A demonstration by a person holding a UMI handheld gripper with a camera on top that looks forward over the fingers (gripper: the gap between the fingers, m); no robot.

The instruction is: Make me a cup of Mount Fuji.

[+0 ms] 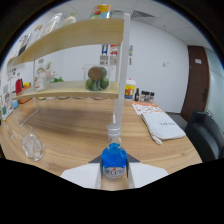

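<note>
Blue bottle (114, 159) is clamped between your fingers (85, 176), held upright over the wooden worktop (75, 130), near the shelf (70, 90).

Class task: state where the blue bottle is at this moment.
In the gripper view, the blue bottle is held between the jaws of the gripper, above the wooden table, with the glass to its left.

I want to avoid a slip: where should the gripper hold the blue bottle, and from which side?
Grip the blue bottle on its wide round body, below the narrow neck, coming level from the front. It stands upright between the gripper fingers, so both can press its sides.
</note>
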